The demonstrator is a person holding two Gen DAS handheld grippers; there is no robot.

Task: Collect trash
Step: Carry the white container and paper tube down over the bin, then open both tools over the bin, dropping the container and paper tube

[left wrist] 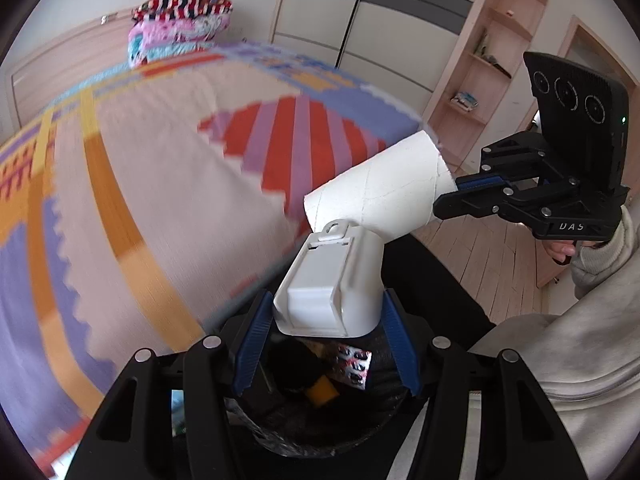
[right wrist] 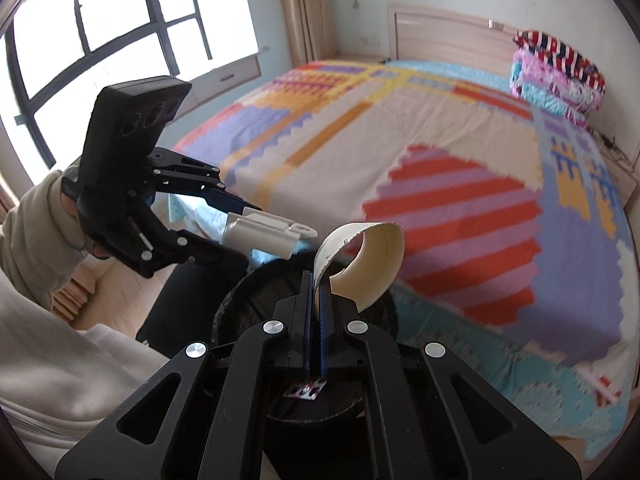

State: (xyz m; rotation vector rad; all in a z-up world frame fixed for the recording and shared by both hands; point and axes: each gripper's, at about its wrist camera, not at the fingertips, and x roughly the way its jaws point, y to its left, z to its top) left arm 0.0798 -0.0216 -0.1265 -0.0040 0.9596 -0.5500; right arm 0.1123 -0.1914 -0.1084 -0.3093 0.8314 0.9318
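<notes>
Closest to the left wrist camera, the left claw (left wrist: pixel 326 320) stands about half open, its blue pads (left wrist: pixel 252 340) clamped on the two sides of a white plastic box (left wrist: pixel 328 284) that has a small hanging tab at its far end. Directly under that claw sits a black bin (left wrist: pixel 304 432) lined with a dark bag; a yellow scrap (left wrist: pixel 322 394) and a red-and-white patterned wrapper (left wrist: pixel 354 364) already lie inside it. Just past the box, and partly hidden behind its far end, is a white cardboard tube (left wrist: pixel 380 196), pinched by its wall at one end in the right claw (left wrist: pixel 454 196), whose jaws are pressed fully together on the thin cardboard. From the right wrist camera the tube's open mouth (right wrist: pixel 368 264) shows just beyond the closed blue pads (right wrist: pixel 323 320), hanging above the bin's rim (right wrist: pixel 240 292), with the box-holding claw to the left, near it but apart. A person's hand in a pale grey sleeve (left wrist: pixel 600 264) grips the right claw's handle. Behind everything spreads a bed (left wrist: pixel 160 168) under a patterned blanket of purple, orange and red stripes, with folded quilts (left wrist: pixel 180 28) stacked near the headboard. Farther off stand a wardrobe (left wrist: pixel 360 20) and open shelves (left wrist: pixel 488 64).
</notes>
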